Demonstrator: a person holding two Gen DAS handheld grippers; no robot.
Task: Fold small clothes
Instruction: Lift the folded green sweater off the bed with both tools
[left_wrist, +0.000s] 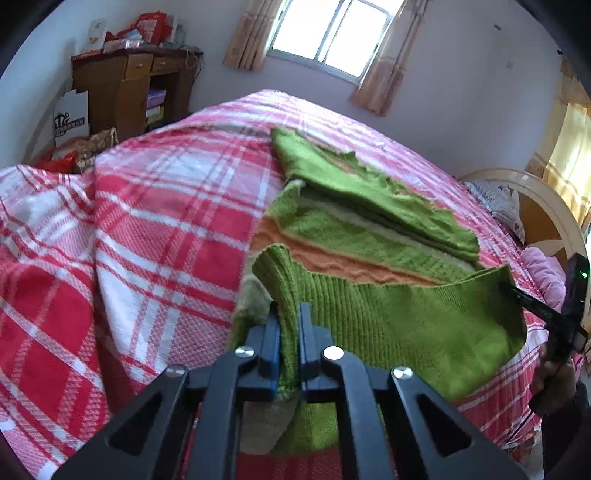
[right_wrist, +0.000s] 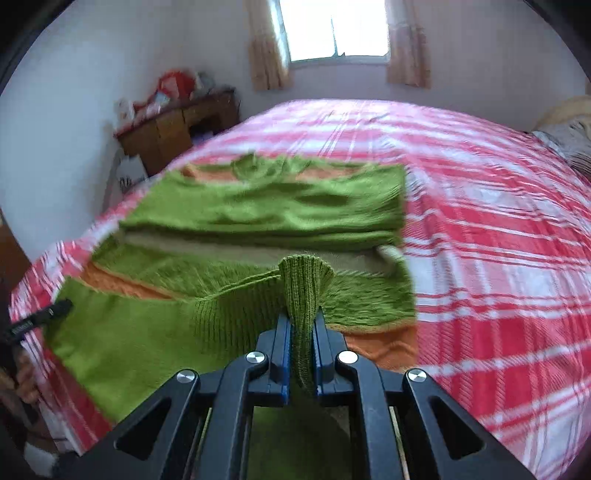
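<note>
A small green knit sweater with orange and cream stripes lies partly folded on the bed; it also shows in the right wrist view. My left gripper is shut on the ribbed hem's left corner. My right gripper is shut on the hem's other corner. The hem hangs lifted between both grippers above the sweater's body. The right gripper also shows at the right edge of the left wrist view, and the left gripper at the left edge of the right wrist view.
A red and white plaid blanket covers the bed. A wooden desk with clutter stands by the far wall under a window. The headboard and pillows are at the right.
</note>
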